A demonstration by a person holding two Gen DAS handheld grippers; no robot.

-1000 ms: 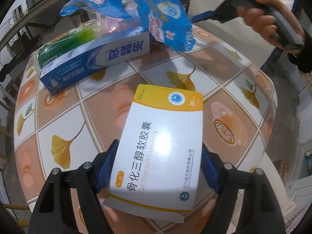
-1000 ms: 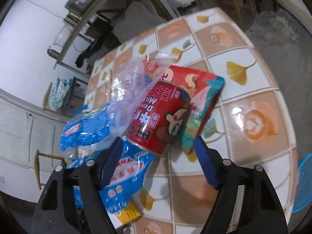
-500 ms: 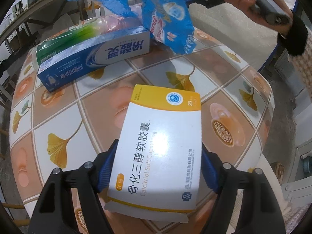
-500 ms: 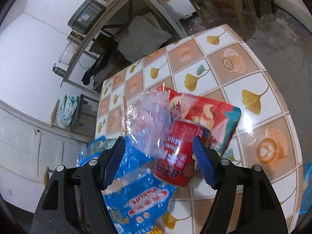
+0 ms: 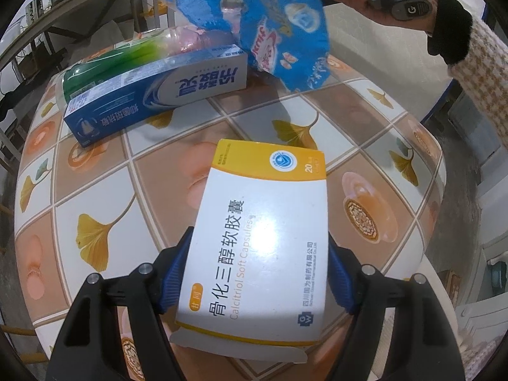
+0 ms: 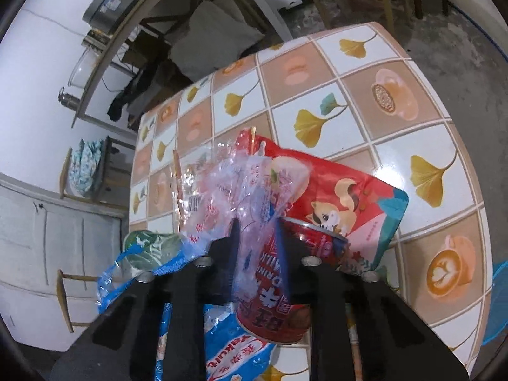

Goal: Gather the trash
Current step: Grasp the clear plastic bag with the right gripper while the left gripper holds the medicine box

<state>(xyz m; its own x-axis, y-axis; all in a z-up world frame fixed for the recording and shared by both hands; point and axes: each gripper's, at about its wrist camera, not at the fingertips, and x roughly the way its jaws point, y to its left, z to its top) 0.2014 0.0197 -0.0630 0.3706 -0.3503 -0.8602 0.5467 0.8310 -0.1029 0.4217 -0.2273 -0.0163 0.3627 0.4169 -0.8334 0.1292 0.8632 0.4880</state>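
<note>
Meanwhile, you are clamping the Calcitriol capsule box [image 5: 260,241] by its long sides in the left gripper [image 5: 258,273], above the tiled table [image 5: 95,190]. Your right gripper [image 6: 256,238] is pinching the clear-and-blue plastic bag [image 6: 222,190], its jaws nearly together, over the red milk can [image 6: 279,311] and the red snack pouch [image 6: 343,190]. Both look light: the carton likely crushes easily, and the film is limp and slippery, so bunched folds are probably the surest hold.
</note>
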